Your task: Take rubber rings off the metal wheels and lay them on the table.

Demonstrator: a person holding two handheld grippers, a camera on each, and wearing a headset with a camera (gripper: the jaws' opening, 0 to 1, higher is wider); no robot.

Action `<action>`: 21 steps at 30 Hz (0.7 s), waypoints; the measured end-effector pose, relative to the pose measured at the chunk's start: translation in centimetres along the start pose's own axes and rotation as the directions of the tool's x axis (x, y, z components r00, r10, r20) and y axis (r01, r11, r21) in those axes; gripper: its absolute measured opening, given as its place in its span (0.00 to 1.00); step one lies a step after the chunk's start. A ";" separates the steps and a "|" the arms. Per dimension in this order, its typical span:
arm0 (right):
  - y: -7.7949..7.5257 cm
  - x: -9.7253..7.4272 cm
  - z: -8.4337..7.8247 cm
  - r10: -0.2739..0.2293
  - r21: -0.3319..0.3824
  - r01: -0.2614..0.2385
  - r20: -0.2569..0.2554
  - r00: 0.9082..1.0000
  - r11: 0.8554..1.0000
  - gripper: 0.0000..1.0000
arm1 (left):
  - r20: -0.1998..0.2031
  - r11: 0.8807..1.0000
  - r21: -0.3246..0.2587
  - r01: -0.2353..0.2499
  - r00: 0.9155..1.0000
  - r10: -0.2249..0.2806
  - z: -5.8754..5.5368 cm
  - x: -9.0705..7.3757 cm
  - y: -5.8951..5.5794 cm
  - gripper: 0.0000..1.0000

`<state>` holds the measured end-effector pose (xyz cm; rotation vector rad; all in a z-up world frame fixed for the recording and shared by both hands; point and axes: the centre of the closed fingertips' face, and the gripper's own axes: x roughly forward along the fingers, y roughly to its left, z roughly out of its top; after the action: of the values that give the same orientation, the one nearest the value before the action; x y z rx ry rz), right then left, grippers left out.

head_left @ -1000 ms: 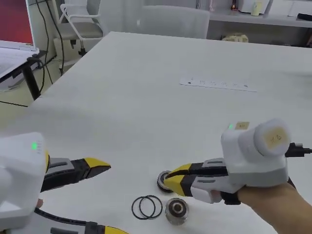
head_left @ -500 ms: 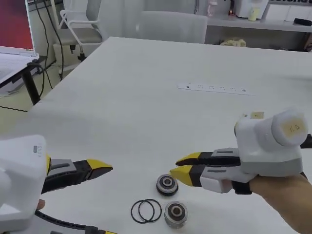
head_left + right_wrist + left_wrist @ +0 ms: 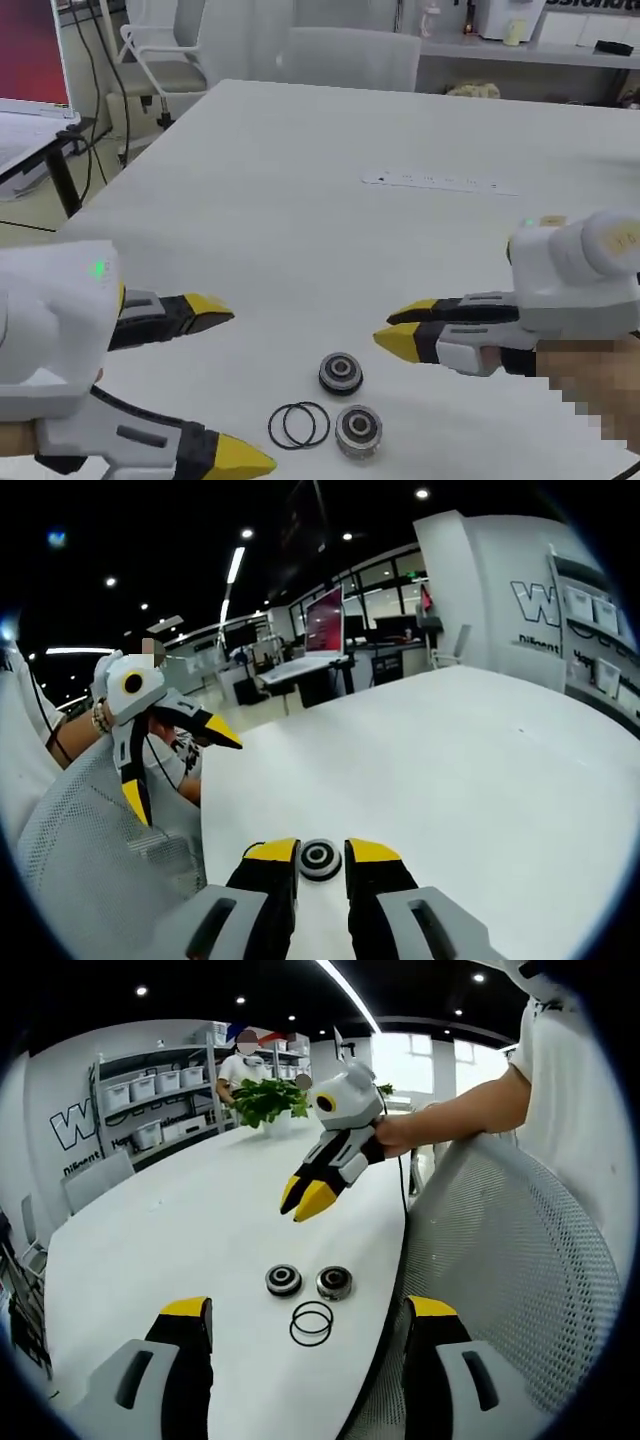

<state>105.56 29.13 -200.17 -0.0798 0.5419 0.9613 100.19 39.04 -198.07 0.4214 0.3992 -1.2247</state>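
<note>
Two small metal wheels rest near the table's front edge. One (image 3: pixel 341 372) (image 3: pixel 284 1280) has a dark rim; the other (image 3: pixel 358 430) (image 3: pixel 334 1282) looks bare metal. Two black rubber rings (image 3: pixel 299 425) (image 3: pixel 312 1323) lie overlapping on the table beside the bare wheel. My right gripper (image 3: pixel 386 330) (image 3: pixel 305 1196) hovers to the right of and above the dark-rimmed wheel, jaws a narrow gap apart, holding nothing. In the right gripper view that wheel (image 3: pixel 320 860) shows through the gap. My left gripper (image 3: pixel 232 385) (image 3: pixel 308 1306) (image 3: pixel 180 770) stands wide open left of the wheels.
The white table (image 3: pixel 300 200) runs far back with free room. A thin white strip (image 3: pixel 440 183) lies mid-table. Chairs (image 3: pixel 350 55) stand at the far edge, with a screen on a side table (image 3: pixel 30 60) at the left. A plant (image 3: pixel 265 1100) sits at the table's far end.
My right gripper has drawn back to the right and upward from the dark-rimmed wheel, which stays on the table. The left gripper has hardly moved. The head camera has shifted slightly.
</note>
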 end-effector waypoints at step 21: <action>-1.9 -0.3 -2.2 -0.043 0.022 0.044 -0.059 0.997 0.999 0.16 | 0.059 0.993 0.094 0.075 0.995 -0.081 7.0 5.4 4.5 0.66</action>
<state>106.07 27.09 -202.27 -0.0989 0.6032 0.9120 106.50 32.32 -194.41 0.4480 0.3087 -1.3323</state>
